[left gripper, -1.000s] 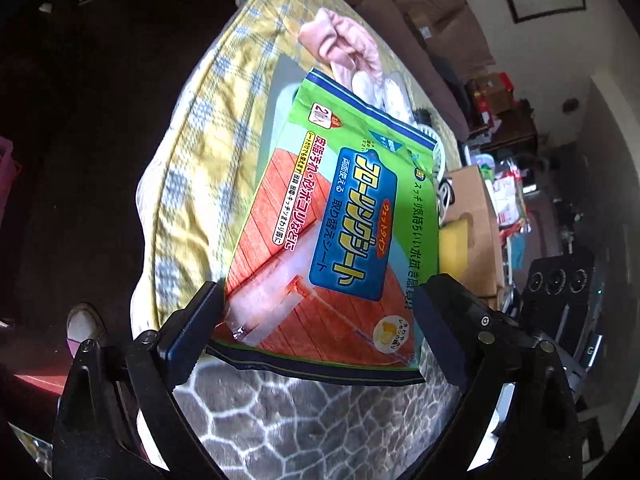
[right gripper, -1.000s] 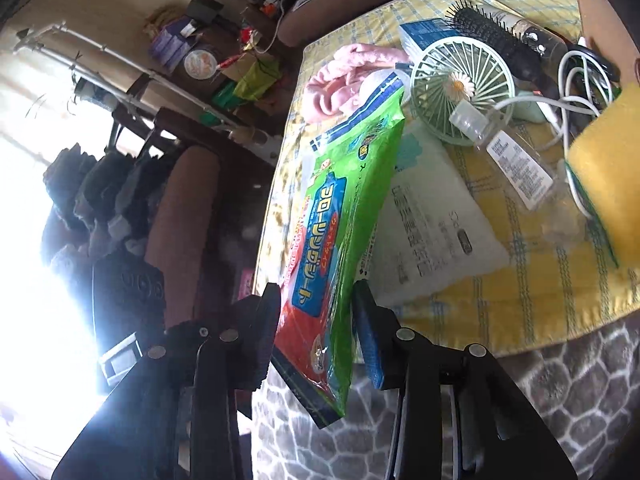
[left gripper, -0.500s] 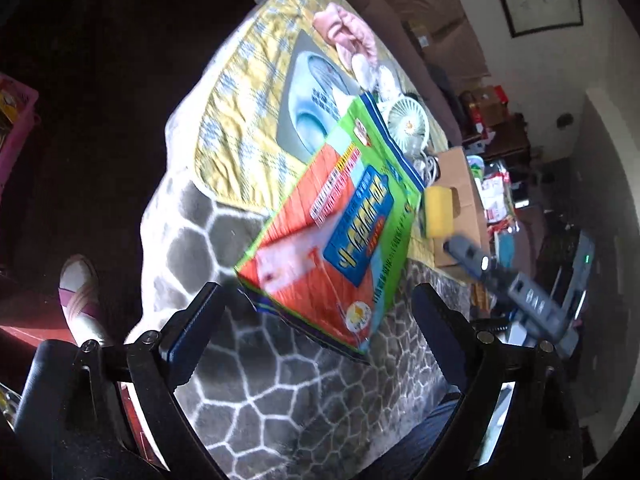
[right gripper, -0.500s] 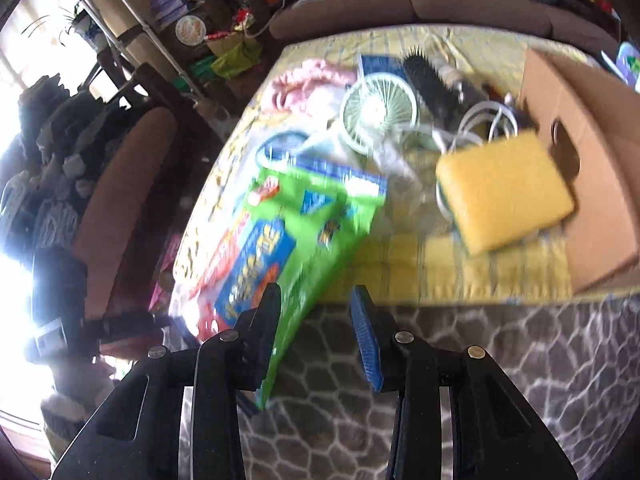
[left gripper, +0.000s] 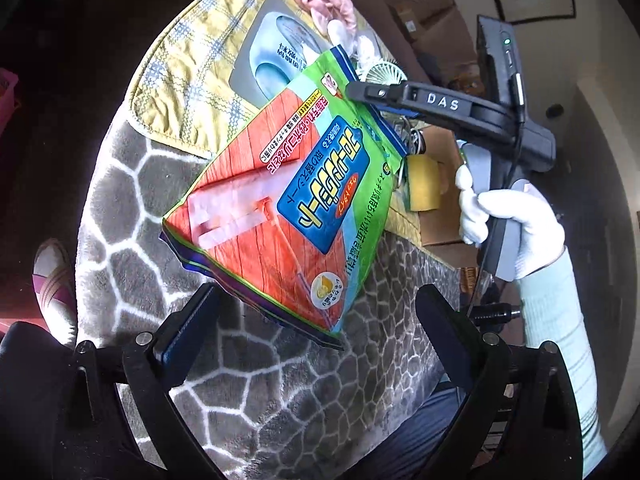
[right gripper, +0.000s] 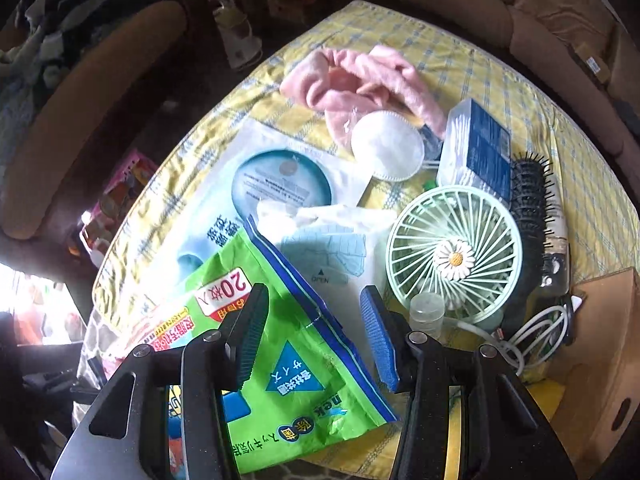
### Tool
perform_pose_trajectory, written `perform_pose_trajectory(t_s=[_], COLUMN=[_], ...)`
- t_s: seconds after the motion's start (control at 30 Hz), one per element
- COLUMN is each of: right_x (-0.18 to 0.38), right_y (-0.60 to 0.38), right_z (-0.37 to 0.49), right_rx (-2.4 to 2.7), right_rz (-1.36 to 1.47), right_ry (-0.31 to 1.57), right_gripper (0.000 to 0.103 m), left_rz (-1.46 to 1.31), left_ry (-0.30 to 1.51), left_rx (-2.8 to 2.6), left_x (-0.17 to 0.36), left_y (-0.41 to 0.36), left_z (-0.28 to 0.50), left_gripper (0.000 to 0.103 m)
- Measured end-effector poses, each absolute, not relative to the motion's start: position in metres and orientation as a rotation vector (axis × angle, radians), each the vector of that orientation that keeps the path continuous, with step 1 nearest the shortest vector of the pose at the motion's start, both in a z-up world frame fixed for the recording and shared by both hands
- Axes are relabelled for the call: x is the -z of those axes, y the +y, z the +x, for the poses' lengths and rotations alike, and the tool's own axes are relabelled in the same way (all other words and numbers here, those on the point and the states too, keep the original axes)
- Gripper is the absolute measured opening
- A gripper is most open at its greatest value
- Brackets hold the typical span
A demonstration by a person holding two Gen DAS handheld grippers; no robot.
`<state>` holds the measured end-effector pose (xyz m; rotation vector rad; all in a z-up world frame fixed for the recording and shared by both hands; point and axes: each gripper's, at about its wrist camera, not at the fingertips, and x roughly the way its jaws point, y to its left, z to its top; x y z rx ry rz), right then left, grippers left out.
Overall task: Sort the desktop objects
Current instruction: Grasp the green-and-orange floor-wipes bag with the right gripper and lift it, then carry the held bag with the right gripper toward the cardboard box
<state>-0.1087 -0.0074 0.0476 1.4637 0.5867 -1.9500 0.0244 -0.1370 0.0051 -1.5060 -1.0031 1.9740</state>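
Observation:
A green and orange floor-wipe pack (left gripper: 280, 208) tilts over the near edge of the yellow checked tablecloth (left gripper: 180, 80), its lower corner out over the grey patterned cover. My right gripper (right gripper: 314, 296) points steeply down over the pack's top edge (right gripper: 304, 380). Its jaws are opening, the pack lies between them, and the blue pads stand clear of it. In the left wrist view the right gripper (left gripper: 384, 98) reaches across the pack's top corner, held by a white-gloved hand (left gripper: 512, 224). My left gripper (left gripper: 316, 296) is open wide just below the pack, holding nothing.
On the cloth lie a white pouch with a blue disc (right gripper: 280, 184), a pink cloth (right gripper: 352, 76), a pale green fan (right gripper: 452, 256), a black hairbrush (right gripper: 530, 200), a white cable (right gripper: 536, 336) and a swab box (right gripper: 480, 148). A cardboard box (right gripper: 600, 360) and yellow sponge (left gripper: 424, 184) sit at the right.
The right gripper rolled and swung out over the table; the pack went from hanging edge-on in its jaws to lying flat, and the jaws widened. The right gripper and gloved hand entered the left view.

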Motion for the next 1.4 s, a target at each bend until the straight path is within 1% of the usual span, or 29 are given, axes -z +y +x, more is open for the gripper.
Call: perform_pose_trajectory(t_s=[0.13,0.23,0.37,0.47,0.6,0.63,0.73,0.77,0.83,0.87,1.0,1.07,1.17,1.27,1.4], right_x=[-0.046,-0.051,-0.050,-0.048,-0.050,-0.050,-0.046,-0.041,-0.031,-0.028,-0.023,-0.021,-0.016,-0.021,-0.040], right_y=[0.007,0.021,0.045,0.064,0.098,0.111,0.149,0.156,0.163,0.164,0.161,0.157,0.152,0.147,0.136], right_z=[-0.100,-0.083,-0.044,-0.021,-0.027,-0.032,-0.032,-0.026,-0.013,-0.007,0.008,0.012,0.001,-0.008,-0.023], right_rx=[1.887,1.827,1.776,1.782,1.906,1.954,1.948,1.934,1.910,1.901,1.906,1.897,1.891,1.909,1.973], right_rz=[1.484,1.496,1.512,1.520,1.575,1.604,1.648,1.647,1.652,1.647,1.600,1.567,1.570,1.550,1.511], right_ry=[0.509,0.464,0.430,0.393,0.290,0.229,-0.145,-0.224,-0.320,-0.363,-0.505,-0.584,-0.638,-0.655,-0.603], right_gripper=[0.051,0.049,0.049,0.050,0.048,0.049,0.050,0.050,0.050,0.050,0.050,0.050,0.050,0.050,0.052], left_rz=[-1.475,-1.461,-1.441,-1.440,-1.462,-1.469,-1.465,-1.446,-1.395,-1.374,-1.352,-1.385,-1.498,-1.513,-1.542], left_ry=[-1.041,-1.055,-1.067,-1.025,-0.909,-0.877,-0.771,-0.772,-0.808,-0.798,-0.646,-0.581,-0.514,-0.389,-0.451], left_rx=[-1.959,-1.959,-1.982,-2.026,-2.107,-2.139,-2.275,-2.303,-2.351,-2.400,-2.507,-2.444,-2.372,-2.403,-2.260], left_x=[-0.004,-0.003,-0.004,-0.006,-0.010,-0.012,-0.025,-0.029,-0.036,-0.040,-0.051,-0.047,-0.025,-0.023,-0.019], left_y=[-0.136,-0.136,-0.138,-0.137,-0.126,-0.124,-0.126,-0.131,-0.145,-0.149,-0.149,-0.138,-0.118,-0.104,-0.099], left_z=[0.018,0.013,0.010,0.007,0.010,0.011,0.016,0.016,0.018,0.016,-0.006,-0.016,-0.026,-0.016,0.004], left_gripper=[0.098,0.098,0.098,0.098,0.098,0.097,0.097,0.097,0.097,0.097,0.097,0.097,0.097,0.098,0.099])
